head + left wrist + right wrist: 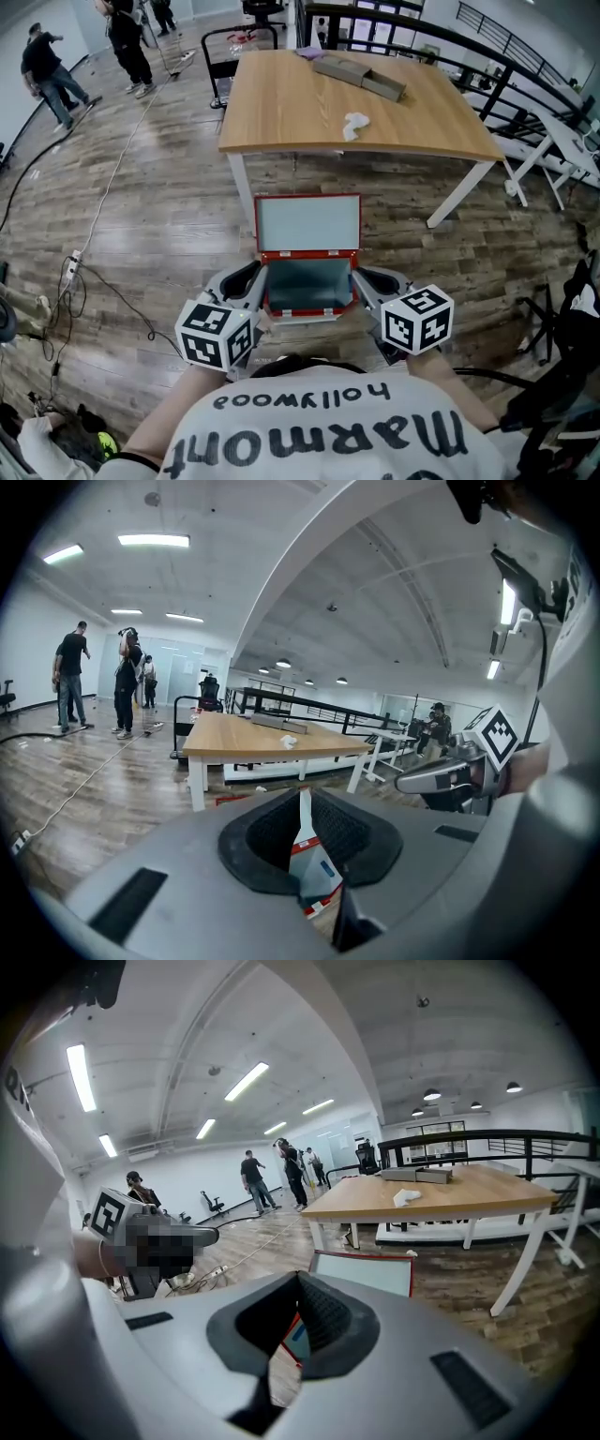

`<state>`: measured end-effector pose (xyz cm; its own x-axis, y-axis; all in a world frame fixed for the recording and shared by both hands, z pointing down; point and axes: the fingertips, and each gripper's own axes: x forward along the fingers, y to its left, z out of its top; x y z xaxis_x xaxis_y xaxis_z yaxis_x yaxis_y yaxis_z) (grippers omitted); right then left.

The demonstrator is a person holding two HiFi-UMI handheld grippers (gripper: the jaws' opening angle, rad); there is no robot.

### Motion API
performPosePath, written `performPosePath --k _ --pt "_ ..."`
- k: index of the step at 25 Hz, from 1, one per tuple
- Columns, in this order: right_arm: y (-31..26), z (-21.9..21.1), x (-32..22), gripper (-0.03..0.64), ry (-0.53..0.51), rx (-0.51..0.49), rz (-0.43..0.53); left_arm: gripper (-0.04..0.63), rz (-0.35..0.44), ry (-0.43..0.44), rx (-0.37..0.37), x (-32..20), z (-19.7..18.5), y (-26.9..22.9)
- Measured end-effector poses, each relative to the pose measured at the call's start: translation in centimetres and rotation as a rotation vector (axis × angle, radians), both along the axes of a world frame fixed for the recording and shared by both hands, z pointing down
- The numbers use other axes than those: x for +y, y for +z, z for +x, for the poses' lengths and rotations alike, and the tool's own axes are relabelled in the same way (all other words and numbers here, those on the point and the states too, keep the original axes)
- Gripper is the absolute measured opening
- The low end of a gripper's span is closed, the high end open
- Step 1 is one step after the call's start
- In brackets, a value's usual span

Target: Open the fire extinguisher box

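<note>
I'm leaning over the box (309,281), which is sitting on the floor (141,216) just short of the table (309,103). Its lid (307,222) is standing open on the table side. I'm holding my left gripper (251,278) at the box's left wall and my right gripper (367,279) at its right wall, both near the front corners.

In the left gripper view, my left jaws are standing only a sliver apart. A thin pale strip of the box's wall is filling that slit, so they are pinching it, though the pads themselves are hiding the exact line of contact. Lower in the gap, a red band and a small blue mark on the box are showing.

In the right gripper view, my right jaws are closing fully at the tips and holding nothing. Only a corner of the box is peeking through the opening beneath them.

From the head view, the marker cubes (217,335) are covering the gripper bodies. My shirt (319,431) is cutting off my hands and the box's front edge.
</note>
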<state>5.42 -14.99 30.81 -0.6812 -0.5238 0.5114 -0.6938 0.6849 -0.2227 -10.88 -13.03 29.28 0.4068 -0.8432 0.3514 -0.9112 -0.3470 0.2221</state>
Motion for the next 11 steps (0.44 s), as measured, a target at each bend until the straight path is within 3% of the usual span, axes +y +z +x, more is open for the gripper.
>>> performPosePath --k 11 --pt "0.54 0.00 -0.19 0.009 -0.008 0.006 -0.012 0.041 -0.004 -0.005 -0.002 -0.07 -0.05 0.21"
